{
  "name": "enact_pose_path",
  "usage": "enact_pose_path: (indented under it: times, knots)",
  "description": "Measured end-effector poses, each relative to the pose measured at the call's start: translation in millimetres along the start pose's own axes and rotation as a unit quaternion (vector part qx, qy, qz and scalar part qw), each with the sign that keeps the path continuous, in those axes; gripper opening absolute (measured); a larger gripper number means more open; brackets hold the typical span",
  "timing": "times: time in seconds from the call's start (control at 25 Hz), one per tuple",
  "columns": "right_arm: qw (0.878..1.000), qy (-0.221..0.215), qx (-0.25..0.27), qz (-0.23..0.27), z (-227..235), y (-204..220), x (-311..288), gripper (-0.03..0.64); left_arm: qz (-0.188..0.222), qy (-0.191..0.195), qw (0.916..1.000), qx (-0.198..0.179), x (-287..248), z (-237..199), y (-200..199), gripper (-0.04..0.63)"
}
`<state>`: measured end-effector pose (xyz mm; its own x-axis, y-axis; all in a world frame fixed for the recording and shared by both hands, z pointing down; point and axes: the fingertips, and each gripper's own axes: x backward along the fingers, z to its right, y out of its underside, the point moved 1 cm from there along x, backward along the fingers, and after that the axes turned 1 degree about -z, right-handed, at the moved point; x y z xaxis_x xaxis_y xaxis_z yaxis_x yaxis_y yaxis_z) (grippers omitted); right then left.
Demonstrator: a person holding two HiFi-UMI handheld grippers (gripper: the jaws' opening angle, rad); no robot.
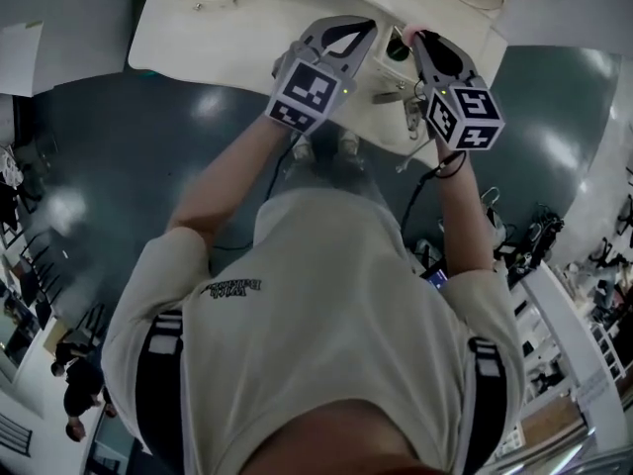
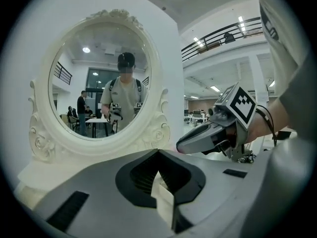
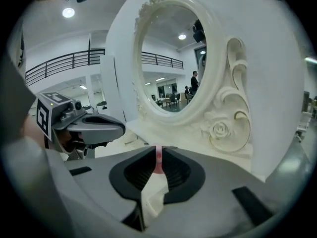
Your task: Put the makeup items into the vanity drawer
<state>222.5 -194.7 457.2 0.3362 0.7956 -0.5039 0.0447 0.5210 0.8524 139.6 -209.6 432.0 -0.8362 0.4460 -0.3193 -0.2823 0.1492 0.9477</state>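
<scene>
While the person is leaning over the white vanity point(image 1: 198, 38), both grippers are pointing at the near edge of its top, toward the right end as seen from above, and they are sitting just beside one another. The right gripper point(image 3: 158, 152) is pinching a slim pink makeup item point(image 3: 158, 160) with its jaws drawn narrow, and the piece is standing upright right at the tips, so the task's thing is riding in that hand above the vanity's near edge and is not in the drawer yet. The left gripper point(image 2: 158, 151) is showing its jaws brought together with nothing between them. A dark round thing point(image 1: 398, 49) is sitting on the top between the two sets of tips, and some small metallic bits are lying just nearer the edge. I am not managing to tell from any view whether the drawer is standing open or where its front is. The oval mirror point(image 2: 99, 78) in its carved frame is rising close ahead of both grippers. To my eye the grip is looking thin: the pink item is being caught only by the very ends of the pads, so any bump against the vanity edge could be twisting it loose. With the grippers this close, one could also be clipping the other, or sweeping the dark round thing off the edge.
</scene>
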Motion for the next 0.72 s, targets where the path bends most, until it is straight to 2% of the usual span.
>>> enact_pose_path:
  times: [0.36,0.72]
  knots:
    - [0.997,-0.009,-0.026,-0.079,12,71,-38,0.043,-0.058,0.019,0.9977,0.030,-37,3,69,0.014]
    - [0.985,-0.026,-0.028,-0.167,11,121,-48,0.057,-0.090,0.023,0.9943,0.052,-48,13,107,0.014]
